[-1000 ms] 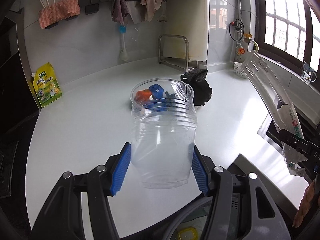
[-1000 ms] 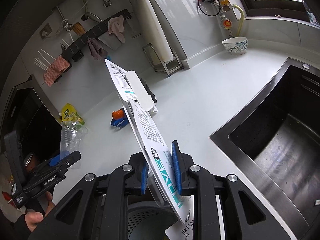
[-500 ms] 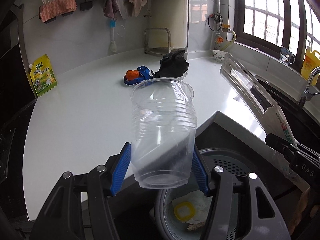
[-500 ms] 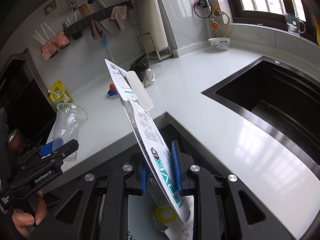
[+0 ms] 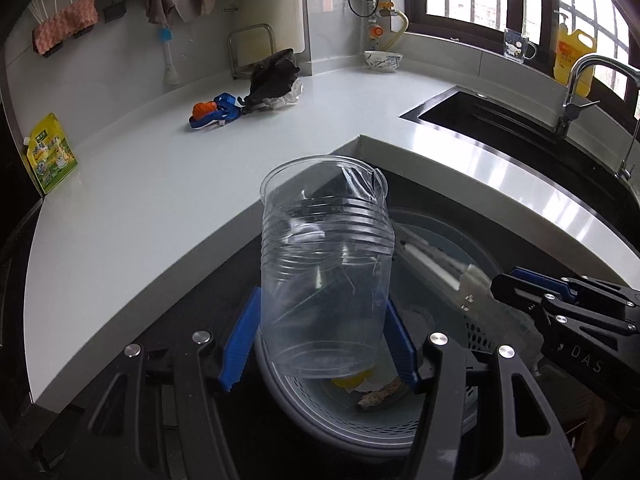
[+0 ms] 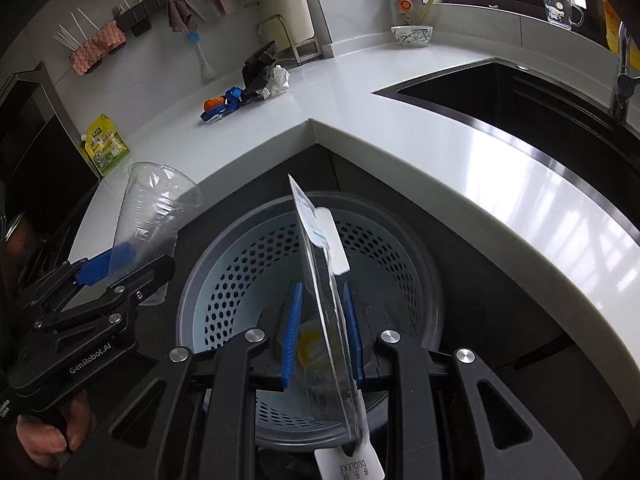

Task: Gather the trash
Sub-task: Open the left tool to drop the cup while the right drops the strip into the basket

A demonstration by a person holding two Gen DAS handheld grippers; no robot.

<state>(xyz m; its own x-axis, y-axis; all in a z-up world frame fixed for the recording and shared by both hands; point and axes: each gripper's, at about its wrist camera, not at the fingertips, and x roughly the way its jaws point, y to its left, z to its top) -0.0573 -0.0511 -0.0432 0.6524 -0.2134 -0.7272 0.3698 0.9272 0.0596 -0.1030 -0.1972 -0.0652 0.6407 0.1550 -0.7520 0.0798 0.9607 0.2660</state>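
Note:
My left gripper (image 5: 322, 342) is shut on a clear plastic cup (image 5: 324, 264) and holds it upright over the near rim of a grey perforated trash bin (image 5: 476, 340). My right gripper (image 6: 322, 334) holds a flat clear plastic package (image 6: 322, 280) on edge over the same bin (image 6: 240, 264); its jaws stand a little apart with the package between the pads. The package also shows in the left wrist view (image 5: 444, 270), and the cup in the right wrist view (image 6: 148, 216). The bin holds a yellow lid (image 5: 352, 381) and scraps.
On the white counter (image 5: 160, 184) lie a blue and orange item (image 5: 214, 112), a black bag with white wrapping (image 5: 274, 80) and a yellow pouch (image 5: 50, 152). A black sink (image 5: 500, 120) with a tap is at the right. A bowl (image 5: 383, 60) stands at the back.
Both grippers moved back from the counter and down over the trash bin, carrying the cup and the package. The right gripper's pads have parted slightly around the package.

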